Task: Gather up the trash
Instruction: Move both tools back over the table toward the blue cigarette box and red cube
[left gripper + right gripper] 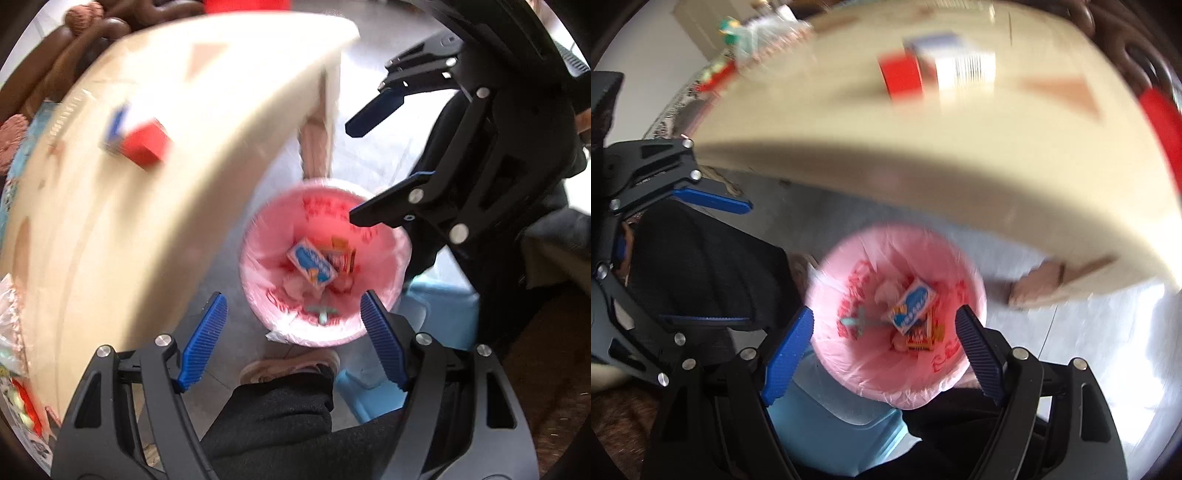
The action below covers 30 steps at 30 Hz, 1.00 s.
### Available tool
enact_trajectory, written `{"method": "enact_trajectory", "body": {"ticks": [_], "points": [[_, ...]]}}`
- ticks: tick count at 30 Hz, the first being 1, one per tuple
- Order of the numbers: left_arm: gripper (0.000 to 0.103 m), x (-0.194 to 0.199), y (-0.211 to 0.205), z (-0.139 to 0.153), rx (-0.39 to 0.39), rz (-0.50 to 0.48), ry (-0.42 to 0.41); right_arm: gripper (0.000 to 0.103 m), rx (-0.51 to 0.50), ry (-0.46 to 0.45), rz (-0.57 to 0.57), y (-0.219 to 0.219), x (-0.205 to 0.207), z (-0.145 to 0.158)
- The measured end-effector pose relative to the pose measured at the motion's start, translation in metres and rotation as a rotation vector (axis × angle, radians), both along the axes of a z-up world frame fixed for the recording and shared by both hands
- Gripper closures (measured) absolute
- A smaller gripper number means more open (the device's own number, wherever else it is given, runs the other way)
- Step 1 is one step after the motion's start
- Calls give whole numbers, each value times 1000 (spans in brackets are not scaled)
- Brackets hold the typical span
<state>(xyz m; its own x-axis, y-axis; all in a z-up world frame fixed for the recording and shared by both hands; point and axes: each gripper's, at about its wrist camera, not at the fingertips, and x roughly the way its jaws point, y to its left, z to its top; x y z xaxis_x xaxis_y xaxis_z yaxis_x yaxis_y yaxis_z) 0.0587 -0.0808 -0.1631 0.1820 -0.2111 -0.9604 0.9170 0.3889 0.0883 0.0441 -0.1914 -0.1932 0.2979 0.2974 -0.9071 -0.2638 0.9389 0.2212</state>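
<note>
A bin lined with a pink bag (266,236) (842,362) stands on the floor beside the cream table (147,184) (923,166). Inside lie a blue-and-white box (312,264) (914,304), orange wrappers and a teal piece. On the table, blurred, rest a red box (144,146) (901,75) and a white box with a barcode (964,66). My left gripper (293,339) (750,264) hangs open above the bin with nothing between its pads. My right gripper (884,350) (351,173) is also open and empty over the bin, close beside the left one.
A person's leg in dark trousers (277,413) and a brown shoe (291,363) are next to the bin. A light blue plastic stool (439,306) (827,424) stands against it. A table leg (317,144) rises behind. Packets (14,387) lie at the table's far end.
</note>
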Motion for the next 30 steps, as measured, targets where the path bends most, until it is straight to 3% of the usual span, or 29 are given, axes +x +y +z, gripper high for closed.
{"method": "enact_trajectory", "body": {"ticks": [6,9,14,21,30], "points": [[24,21,6,73,-88,36,-60,26,46,-127,22,-21,20,98],[23,29,2,95,-84,29,-113,24,39,-174,35,-29,35,136],[23,47,-6,114,-77,23,-111,24,17,-222,60,-34,63,174],[23,80,-17,99,-78,32,-24,24,35,-197,79,-34,107,173],[23,124,-28,54,-122,73,95,24,46,-66,83,-32,171,113]]}}
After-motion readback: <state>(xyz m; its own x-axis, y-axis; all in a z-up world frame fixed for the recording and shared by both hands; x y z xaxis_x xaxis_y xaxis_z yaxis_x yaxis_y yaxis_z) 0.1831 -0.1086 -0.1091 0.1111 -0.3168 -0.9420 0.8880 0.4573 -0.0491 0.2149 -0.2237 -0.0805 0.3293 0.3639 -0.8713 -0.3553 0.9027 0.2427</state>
